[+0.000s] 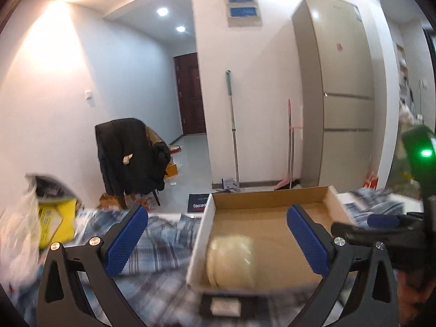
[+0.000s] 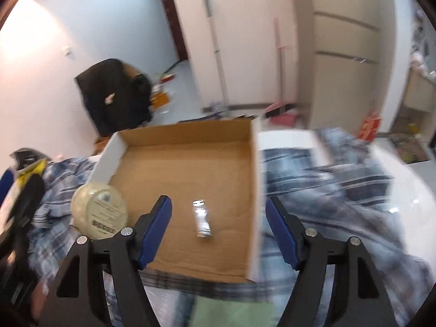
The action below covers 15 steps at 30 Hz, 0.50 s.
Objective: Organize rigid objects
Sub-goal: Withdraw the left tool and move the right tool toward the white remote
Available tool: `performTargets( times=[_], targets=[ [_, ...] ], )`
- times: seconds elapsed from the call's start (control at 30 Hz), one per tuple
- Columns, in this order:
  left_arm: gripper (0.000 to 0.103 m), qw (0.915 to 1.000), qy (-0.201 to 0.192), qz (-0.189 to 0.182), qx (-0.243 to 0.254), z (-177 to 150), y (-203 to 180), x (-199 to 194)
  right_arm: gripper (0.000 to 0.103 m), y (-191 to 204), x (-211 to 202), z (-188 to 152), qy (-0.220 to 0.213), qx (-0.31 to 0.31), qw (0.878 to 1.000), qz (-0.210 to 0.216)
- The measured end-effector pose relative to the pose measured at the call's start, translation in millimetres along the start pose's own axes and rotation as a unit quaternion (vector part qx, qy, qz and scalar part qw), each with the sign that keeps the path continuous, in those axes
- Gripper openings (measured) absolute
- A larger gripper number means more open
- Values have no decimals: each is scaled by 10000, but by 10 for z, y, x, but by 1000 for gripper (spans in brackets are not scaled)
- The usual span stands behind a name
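Your right gripper (image 2: 218,234) is spread with nothing pinched, just above the silver packet (image 2: 202,222) on the floor of the cardboard box (image 2: 177,136), long axis running away from you. Your left gripper (image 1: 215,241), spread wide, hovers over the round tub (image 1: 231,261).

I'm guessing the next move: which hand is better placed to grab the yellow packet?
Probably left. The yellow packet lies left of the cardboard box, nearest the left hand's open fingers; the right hand's open fingers hover over the box, farther away.
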<state>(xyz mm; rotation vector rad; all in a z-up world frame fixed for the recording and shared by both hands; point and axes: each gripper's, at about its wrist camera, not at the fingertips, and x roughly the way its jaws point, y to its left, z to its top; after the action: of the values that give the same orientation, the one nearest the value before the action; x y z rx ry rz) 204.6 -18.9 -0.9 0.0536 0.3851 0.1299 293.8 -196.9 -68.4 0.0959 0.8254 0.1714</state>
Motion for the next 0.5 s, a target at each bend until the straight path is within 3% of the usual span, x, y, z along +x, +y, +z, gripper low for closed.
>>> performTargets(
  times=[0.1, 0.23, 0.33, 0.43, 0.5],
  targets=[
    [103, 9988, 168, -354, -297, -145, -114, -405, 70, -107, -318, -75, -371, 20, 9991, -200],
    [103, 9978, -153, -647, 8, -320, -361, -915, 74, -231, -676, -208, -555, -5, 9982, -213],
    [103, 9925, 177, -1193, 218, -420, -458, -1097, 74, -242, -902, -320, -711, -169, 9966, -383],
    [103, 9933, -268, -1090, 268, -563, -473, -1325, 74, -178, -1161, -467, -1048, -549, 9915, -545],
    [103, 9930, -298, -1098, 310, -578, -496, -1377, 74, -118, -1279, -540, -1227, -764, 9876, -619]
  ],
)
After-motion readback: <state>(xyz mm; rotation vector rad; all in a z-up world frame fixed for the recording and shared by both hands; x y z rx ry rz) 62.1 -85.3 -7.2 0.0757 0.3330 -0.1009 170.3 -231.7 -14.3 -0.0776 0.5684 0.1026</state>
